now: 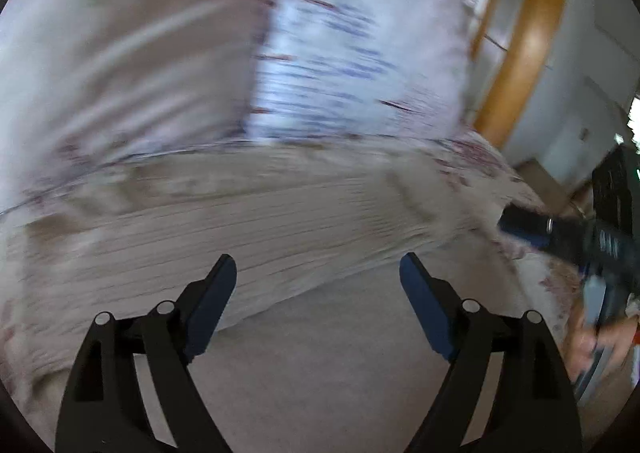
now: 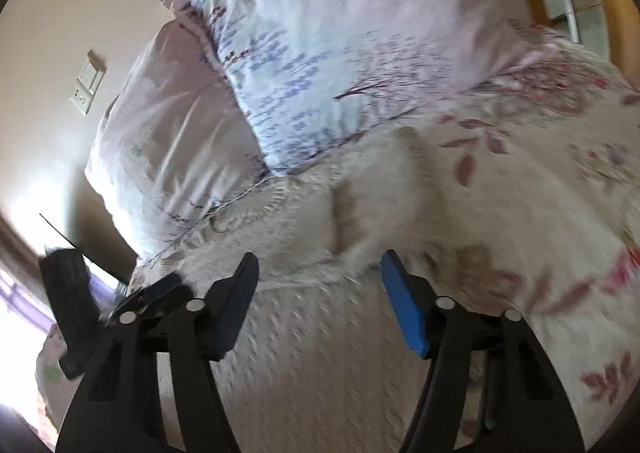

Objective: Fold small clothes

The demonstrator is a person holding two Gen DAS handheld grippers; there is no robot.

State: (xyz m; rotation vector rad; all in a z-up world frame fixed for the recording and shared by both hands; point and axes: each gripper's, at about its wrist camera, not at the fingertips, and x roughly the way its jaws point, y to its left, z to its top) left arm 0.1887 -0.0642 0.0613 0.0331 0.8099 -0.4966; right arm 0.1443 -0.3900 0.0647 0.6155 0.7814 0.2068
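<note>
Both your left tongs (image 1: 318,269) and right tongs (image 2: 318,263) gape empty over the cream knit garment (image 2: 320,333) on the bed (image 2: 560,181), below the pillows (image 2: 320,53).

Beige ribbed garment (image 2: 304,333), lilac blue-flowered pillow (image 2: 320,65), pink-leafed cream bedsheet (image 2: 540,181).

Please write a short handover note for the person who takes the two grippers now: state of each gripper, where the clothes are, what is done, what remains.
Left gripper: open, nothing between the pads, above the garment.
Right gripper: open, empty, over the same garment.
Cream knit garment: lies on the floral bedsheet, just below the two pillows. One edge looks turned over itself, so a fold seems begun; blur hides the exact shape.
Left to do: probably regrip the free edges, finish folding, smooth it flat.
</note>
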